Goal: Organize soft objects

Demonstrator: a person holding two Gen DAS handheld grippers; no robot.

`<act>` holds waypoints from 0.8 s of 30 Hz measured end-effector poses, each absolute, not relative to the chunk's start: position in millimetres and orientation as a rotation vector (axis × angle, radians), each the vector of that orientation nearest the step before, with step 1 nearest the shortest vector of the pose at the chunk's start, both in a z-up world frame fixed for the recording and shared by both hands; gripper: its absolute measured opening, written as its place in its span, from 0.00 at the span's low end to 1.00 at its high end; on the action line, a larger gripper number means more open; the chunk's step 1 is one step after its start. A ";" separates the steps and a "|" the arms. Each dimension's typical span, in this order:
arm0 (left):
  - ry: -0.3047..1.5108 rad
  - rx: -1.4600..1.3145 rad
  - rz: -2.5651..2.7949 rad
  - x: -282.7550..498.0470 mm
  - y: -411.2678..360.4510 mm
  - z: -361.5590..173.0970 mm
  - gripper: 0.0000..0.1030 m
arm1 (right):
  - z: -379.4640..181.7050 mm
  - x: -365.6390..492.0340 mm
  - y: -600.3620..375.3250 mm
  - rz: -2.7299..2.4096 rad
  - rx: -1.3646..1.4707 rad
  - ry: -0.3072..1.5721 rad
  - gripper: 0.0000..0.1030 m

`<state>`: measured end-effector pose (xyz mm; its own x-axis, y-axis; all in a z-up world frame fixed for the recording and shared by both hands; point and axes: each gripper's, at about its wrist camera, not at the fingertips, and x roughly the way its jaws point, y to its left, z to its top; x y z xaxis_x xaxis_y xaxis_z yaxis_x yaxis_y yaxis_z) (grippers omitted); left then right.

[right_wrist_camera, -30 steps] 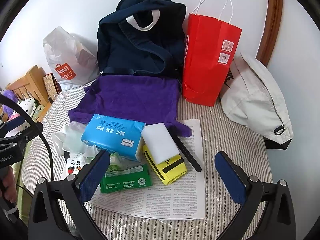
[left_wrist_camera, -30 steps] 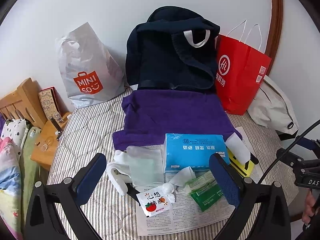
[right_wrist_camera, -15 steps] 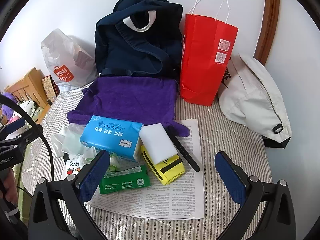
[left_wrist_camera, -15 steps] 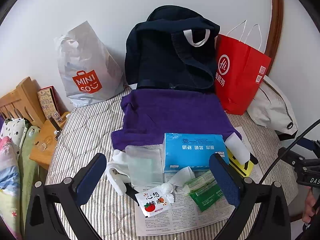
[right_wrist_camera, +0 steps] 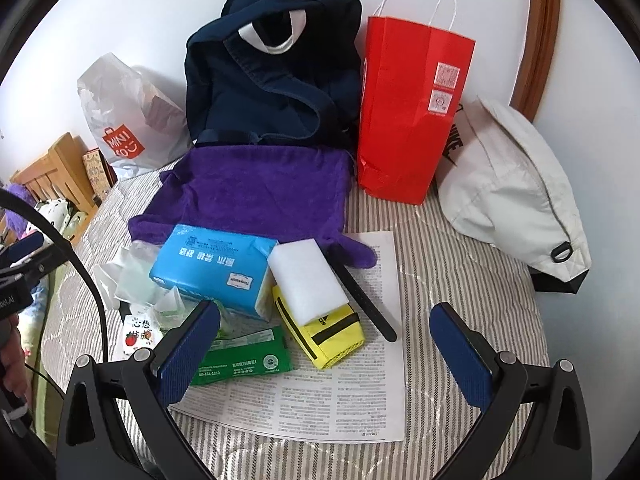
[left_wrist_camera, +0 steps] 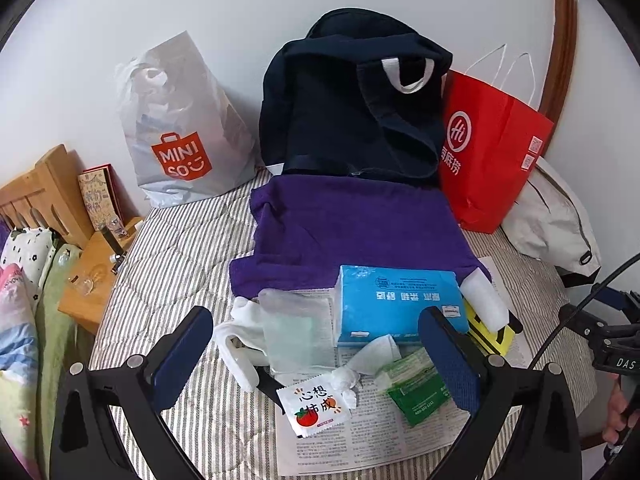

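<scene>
Just ahead of right tool (right_wrist_camera: pixel 324 344): yellow pouch (right_wrist_camera: pixel 326 334).

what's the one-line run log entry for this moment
left gripper: open, above clear packet | right gripper: open, above yellow pouch | purple towel: flat, untouched | nothing held

purple towel (right_wrist_camera: pixel 256 196), red paper bag (right_wrist_camera: pixel 408 120), striped bedspread (right_wrist_camera: pixel 460 248)
</scene>
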<state>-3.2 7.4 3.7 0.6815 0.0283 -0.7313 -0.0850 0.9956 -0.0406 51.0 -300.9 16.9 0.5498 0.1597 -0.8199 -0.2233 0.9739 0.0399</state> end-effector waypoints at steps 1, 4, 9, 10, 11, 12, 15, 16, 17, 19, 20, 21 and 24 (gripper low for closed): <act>0.820 -0.077 0.067 -2.5 8.9 2.5 1.00 | 14.7 52.0 -301.1 0.232 -0.072 0.965 1.00; 0.820 -0.089 0.065 -1.0 13.4 1.0 1.00 | 7.3 56.0 -299.1 0.249 -0.079 0.978 1.00; 0.826 -0.101 0.062 2.3 18.0 -3.8 1.00 | -5.2 61.1 -294.9 0.297 -0.074 0.981 1.00; 0.829 -0.106 0.062 2.9 19.0 -4.8 1.00 | -9.7 63.1 -293.6 0.304 -0.077 0.986 1.00; 0.830 -0.109 0.061 3.3 20.0 -5.2 1.00 | -13.2 65.0 -292.6 0.308 -0.079 0.991 1.00; 0.831 -0.114 0.059 4.1 21.0 -6.3 1.00 | -18.0 67.5 -291.3 0.314 -0.082 0.995 1.00; 0.848 -0.113 0.067 8.0 23.4 -9.5 1.00 | -30.2 75.4 -289.1 0.330 -0.079 1.000 1.00; 0.851 -0.110 0.071 9.0 23.9 -10.2 1.00 | -35.8 79.2 -288.9 0.338 -0.069 1.004 1.00; 0.852 -0.108 0.074 9.8 24.7 -10.6 1.00 | -40.8 83.1 -289.0 0.341 -0.062 1.010 0.99; 0.852 -0.110 0.078 11.5 27.6 -11.3 1.00 | -48.2 88.6 -289.5 0.349 -0.054 1.016 0.99; 0.851 -0.113 0.078 12.1 29.3 -11.5 1.00 | -54.2 93.3 -289.2 0.350 -0.057 1.023 0.99; 0.850 -0.118 0.078 12.9 31.8 -12.4 1.00 | -57.8 95.5 -289.8 0.351 -0.060 1.024 0.99; 0.859 -0.124 0.084 15.5 38.8 -18.0 1.00 | -73.1 107.9 -291.8 0.340 -0.078 1.047 0.99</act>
